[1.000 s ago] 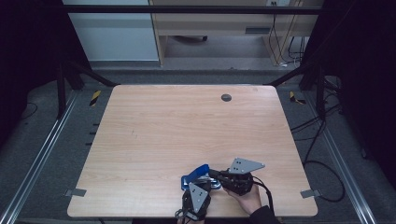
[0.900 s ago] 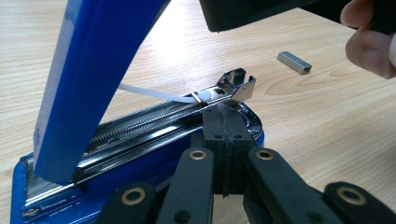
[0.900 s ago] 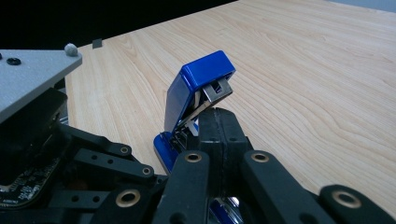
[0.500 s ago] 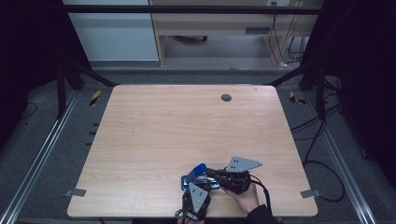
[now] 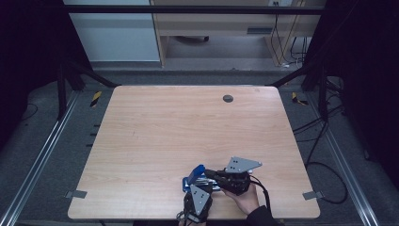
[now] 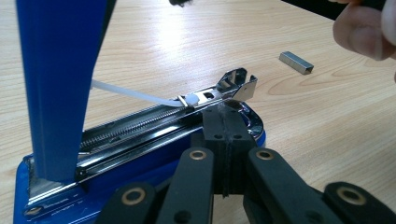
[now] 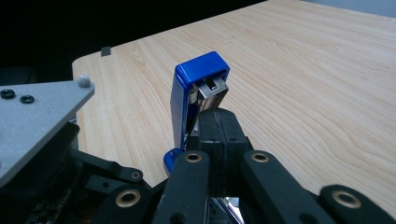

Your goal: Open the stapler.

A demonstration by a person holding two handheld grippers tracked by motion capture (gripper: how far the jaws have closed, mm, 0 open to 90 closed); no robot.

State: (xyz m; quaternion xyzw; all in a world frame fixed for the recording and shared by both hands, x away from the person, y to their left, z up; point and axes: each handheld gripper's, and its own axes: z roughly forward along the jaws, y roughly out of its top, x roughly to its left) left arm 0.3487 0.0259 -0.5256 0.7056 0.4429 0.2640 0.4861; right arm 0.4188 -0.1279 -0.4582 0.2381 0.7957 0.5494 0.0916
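Both sets of jaws are shut, empty, pressing on the opened blue stapler (image 6: 140, 135) near the table's (image 5: 155, 132) near edge. Next, the staple strip (image 6: 296, 62) probably needs loading.

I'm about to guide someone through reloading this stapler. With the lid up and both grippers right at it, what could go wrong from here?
The blue stapler stands open with its lid upright; a nudge from the shut right gripper might drop it. The staple strip lies loose on the table, apart from the magazine, and small for the jaws. The left gripper touches the rail and might shift the base.
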